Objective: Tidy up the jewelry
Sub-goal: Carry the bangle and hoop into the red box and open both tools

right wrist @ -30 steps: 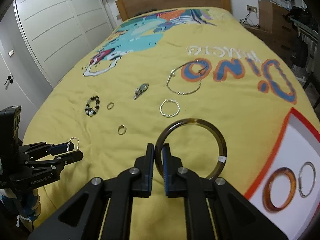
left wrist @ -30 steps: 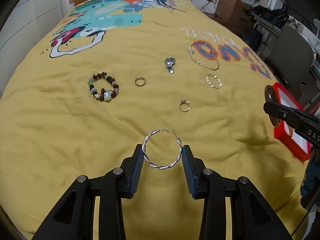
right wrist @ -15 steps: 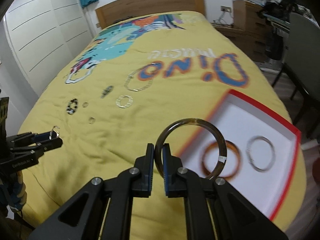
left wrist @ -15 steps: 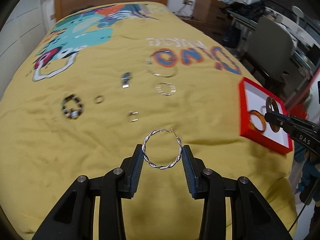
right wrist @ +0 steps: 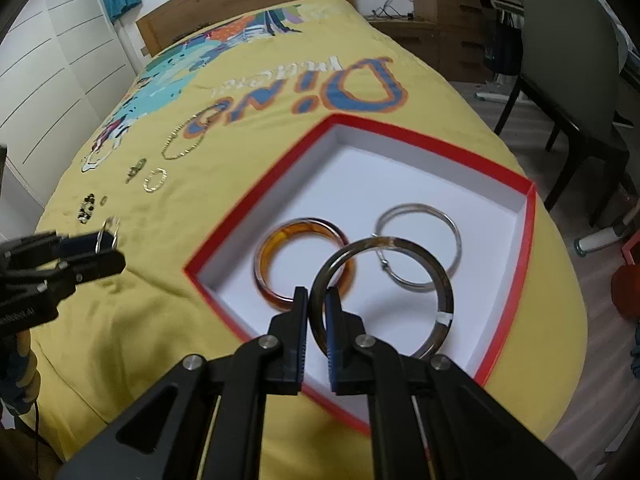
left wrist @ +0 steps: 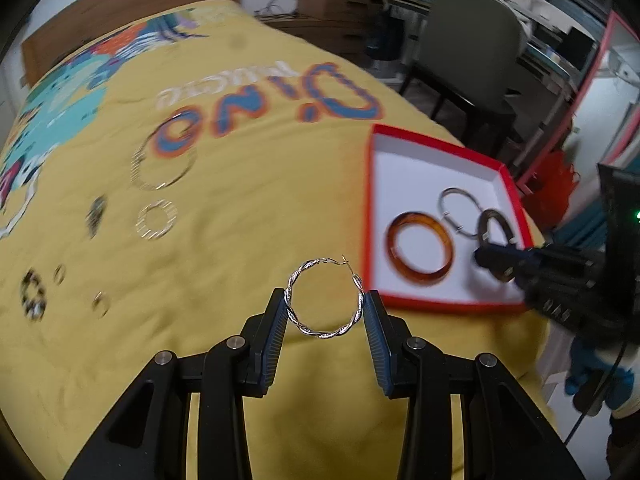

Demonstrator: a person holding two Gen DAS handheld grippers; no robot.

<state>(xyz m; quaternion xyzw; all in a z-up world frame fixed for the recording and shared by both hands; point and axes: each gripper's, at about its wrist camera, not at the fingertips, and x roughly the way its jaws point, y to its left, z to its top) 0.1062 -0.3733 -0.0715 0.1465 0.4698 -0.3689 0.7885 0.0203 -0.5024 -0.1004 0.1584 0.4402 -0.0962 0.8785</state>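
Two bangles lie in the box (right wrist: pixel 432 136). Right claw (right wrist: pixel 317 300) grips a dark bangle (right wrist: pixel 384 292) above it; left claw (left wrist: pixel 325 308) grips a hoop (left wrist: pixel 325 306). Several pieces (left wrist: pixel 156 220) remain on the bed (left wrist: pixel 260 184).

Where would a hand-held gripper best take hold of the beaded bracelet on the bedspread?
The beaded bracelet lies flat on the yellow bedspread, apart from the small ring beside it. Judging by that pose, come straight down and pinch across one stretch of the bead band, one finger inside the loop and one outside. The side away from the ring looks safest. Blur hides bead detail.
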